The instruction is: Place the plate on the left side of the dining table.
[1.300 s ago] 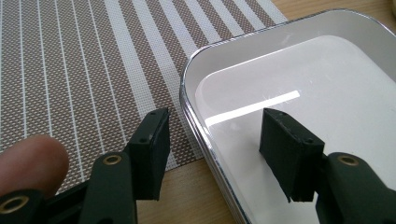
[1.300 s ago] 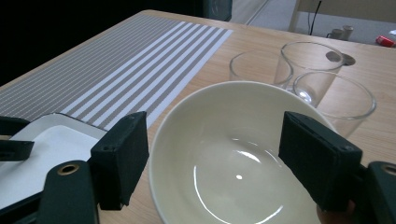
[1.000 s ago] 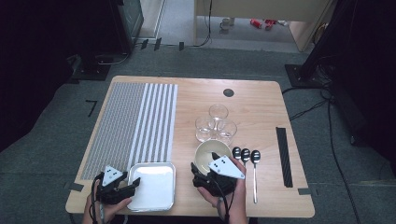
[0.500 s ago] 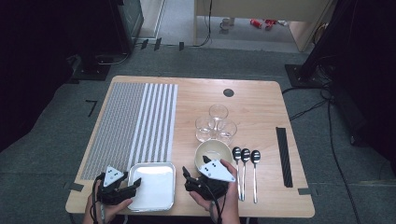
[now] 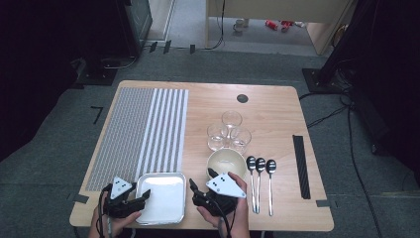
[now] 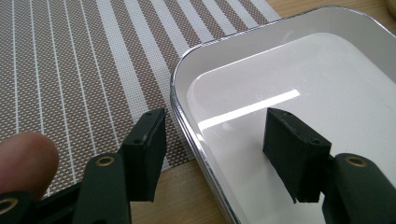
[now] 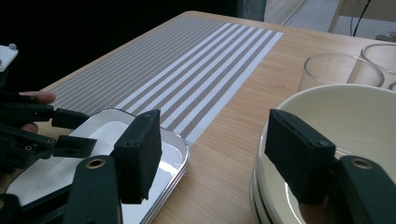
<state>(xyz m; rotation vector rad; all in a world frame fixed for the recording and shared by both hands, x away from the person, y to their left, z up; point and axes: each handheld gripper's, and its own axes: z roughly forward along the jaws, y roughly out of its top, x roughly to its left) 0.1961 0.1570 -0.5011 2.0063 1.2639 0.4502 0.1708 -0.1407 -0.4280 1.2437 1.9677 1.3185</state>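
At table's near edge | left tongs (image 6: 215, 154) astride tray (image 6: 299, 70) rim | open

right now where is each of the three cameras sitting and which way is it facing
High view: above the near table edge, facing forward and down; both hands and the left gripper and right gripper show.
Left gripper view: rides that gripper, jaws open astride the white tray rim; a fingertip shows.
Right gripper view: open jaws beside the cream bowl.
Both gripper views share the tray and striped mat.

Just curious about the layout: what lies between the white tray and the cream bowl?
Only bare wood of the table lies between the tray and the bowl; the right gripper hovers above it. The high view shows this.
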